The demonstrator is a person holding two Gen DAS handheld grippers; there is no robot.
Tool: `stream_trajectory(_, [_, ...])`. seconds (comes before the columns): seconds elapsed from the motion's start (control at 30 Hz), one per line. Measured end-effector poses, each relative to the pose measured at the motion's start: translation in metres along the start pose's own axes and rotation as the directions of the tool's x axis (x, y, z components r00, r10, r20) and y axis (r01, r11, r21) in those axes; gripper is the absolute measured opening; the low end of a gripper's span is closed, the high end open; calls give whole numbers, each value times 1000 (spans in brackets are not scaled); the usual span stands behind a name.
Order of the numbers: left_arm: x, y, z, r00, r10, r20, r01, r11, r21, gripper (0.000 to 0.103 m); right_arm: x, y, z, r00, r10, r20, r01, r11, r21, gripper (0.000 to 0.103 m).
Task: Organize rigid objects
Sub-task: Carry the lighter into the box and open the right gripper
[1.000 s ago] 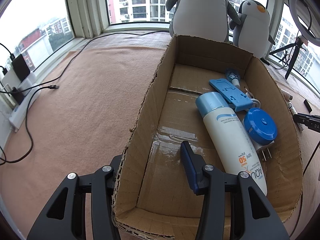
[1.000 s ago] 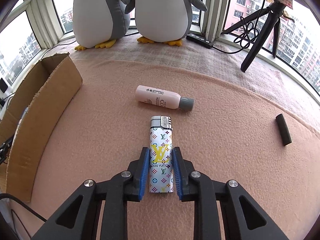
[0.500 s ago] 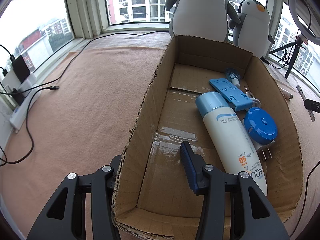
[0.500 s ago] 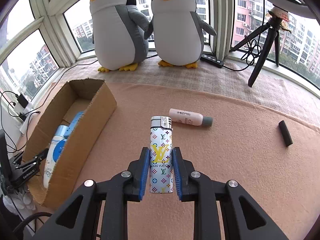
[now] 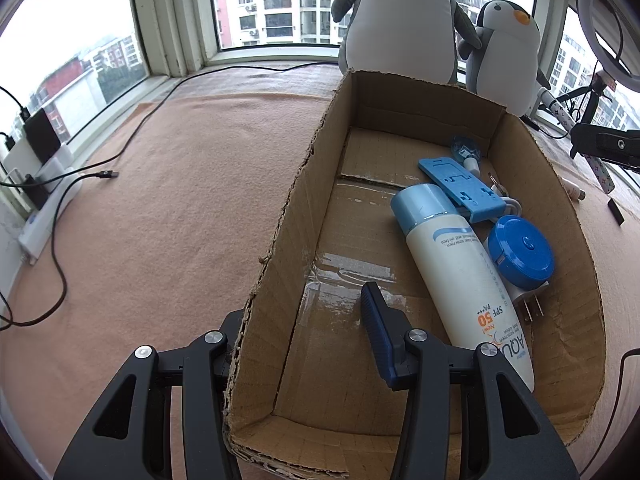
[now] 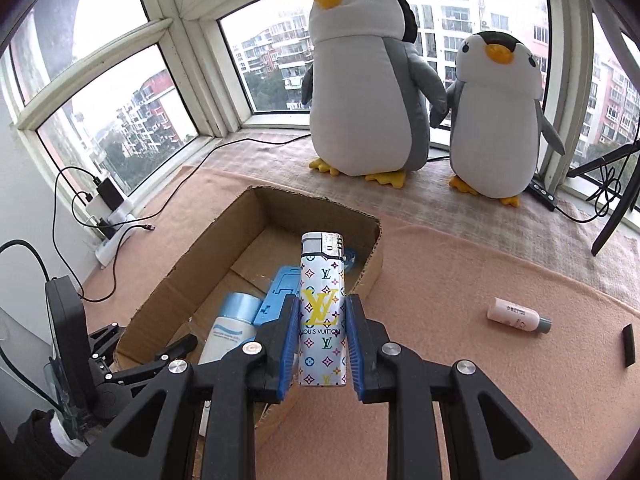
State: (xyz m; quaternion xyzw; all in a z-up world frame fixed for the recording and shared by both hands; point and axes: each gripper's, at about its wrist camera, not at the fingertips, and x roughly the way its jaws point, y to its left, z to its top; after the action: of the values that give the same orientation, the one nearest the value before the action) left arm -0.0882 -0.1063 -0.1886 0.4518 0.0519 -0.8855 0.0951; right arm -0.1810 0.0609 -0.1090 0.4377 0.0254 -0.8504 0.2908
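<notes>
White monogram-print lighter point(image 6: 322, 312) clamped upright in right tool point(image 6: 322, 346), above brown cardboard box point(image 6: 362, 216) right wall. Left tool point(image 5: 304, 322) spread wide, straddling box left wall, 7 o'clock corner.

Lighter point(image 6: 322, 312) reads "LOUIS VUITTON"; bottle point(image 5: 464, 276) "SPF 50".

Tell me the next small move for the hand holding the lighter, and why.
Probably carry the lighter a bit further left over the open cardboard box and lower it before letting go. The right gripper is shut on it, held up near the box's right wall, and bare floor shows in the box's left half. The left gripper straddles the box's left wall, seemingly steadying it.
</notes>
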Motion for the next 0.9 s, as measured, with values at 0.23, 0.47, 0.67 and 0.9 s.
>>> stream_trajectory(0.23, [0,0,0,1000,0,0,0,1000,0,47,21,18,1,999,22,-27,-23,1000,-16,21])
stream_trajectory(0.47, [0,0,0,1000,0,0,0,1000,-1,47,36,28,0,998,28,-50,-30,999,-34,21])
stream_trajectory(0.67, [0,0,0,1000,0,0,0,1000,0,47,40,30,-1,997,44,-60,-46,998,-39,21])
stream_trajectory(0.9, [0,0,0,1000,0,0,0,1000,0,47,32,28,1,998,64,-13,-65,998,-27,67])
